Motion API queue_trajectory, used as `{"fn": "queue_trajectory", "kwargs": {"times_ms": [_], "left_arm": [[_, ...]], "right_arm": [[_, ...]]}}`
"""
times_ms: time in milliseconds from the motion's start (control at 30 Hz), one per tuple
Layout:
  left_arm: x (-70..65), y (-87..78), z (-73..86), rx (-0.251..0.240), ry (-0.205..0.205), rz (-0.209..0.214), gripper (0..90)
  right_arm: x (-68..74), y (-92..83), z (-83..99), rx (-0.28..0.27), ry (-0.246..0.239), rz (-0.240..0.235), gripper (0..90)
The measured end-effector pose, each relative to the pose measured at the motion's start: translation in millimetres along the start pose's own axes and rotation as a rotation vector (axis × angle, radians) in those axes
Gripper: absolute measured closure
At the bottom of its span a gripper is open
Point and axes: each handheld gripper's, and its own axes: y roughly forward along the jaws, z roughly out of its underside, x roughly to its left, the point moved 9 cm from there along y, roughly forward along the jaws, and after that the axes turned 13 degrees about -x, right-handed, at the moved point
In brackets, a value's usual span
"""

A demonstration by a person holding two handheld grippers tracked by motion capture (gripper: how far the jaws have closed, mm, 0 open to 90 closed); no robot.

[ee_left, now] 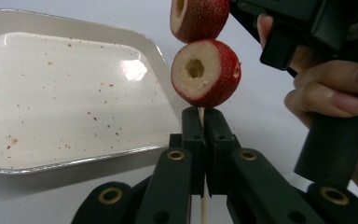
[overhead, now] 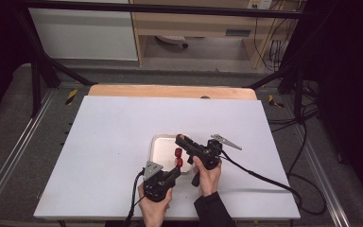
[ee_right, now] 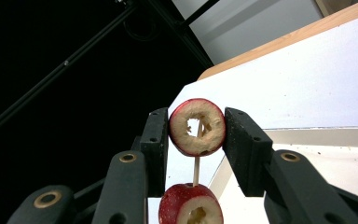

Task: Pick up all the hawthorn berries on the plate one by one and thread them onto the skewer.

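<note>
Red cored fruit (ee_right: 196, 127) sits clamped in right tool (ee_right: 196, 140); left tool (ee_left: 204, 126) pinches skewer (ee_left: 203, 205).

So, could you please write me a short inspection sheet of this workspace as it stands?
Surface: white table top, wooden strip along its far edge.
Job's things: thin wooden skewer with cored red fruits; top fruit on the skewer tip, a second fruit lower down. White tray, speckled with red crumbs.
Clutter: nothing seen.
Grippers: left gripper shut on the skewer below the fruits; right gripper clamps the top fruit between its jaws.
Cables: one black cable trails from the right gripper across the table; more lie on the floor at right.
Surroundings: dark metal frame, grey floor, wooden cabinet behind.
</note>
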Motion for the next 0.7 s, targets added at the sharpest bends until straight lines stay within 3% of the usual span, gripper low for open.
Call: {"fn": "queue_trajectory", "kwargs": {"times_ms": [400, 700], "left_arm": [[-1.2, -1.6, 0.0, -0.004, 0.005, 0.054, 88.7], [4.1, -2.2, 4.0, 0.008, 0.042, 0.057, 88.7]], "right_arm": [[2.6, -7.5, -4.0, 0.046, -0.063, -0.012, 62.3], [0.7, -8.5, -3.6, 0.094, -0.085, -0.022, 61.1]]}}
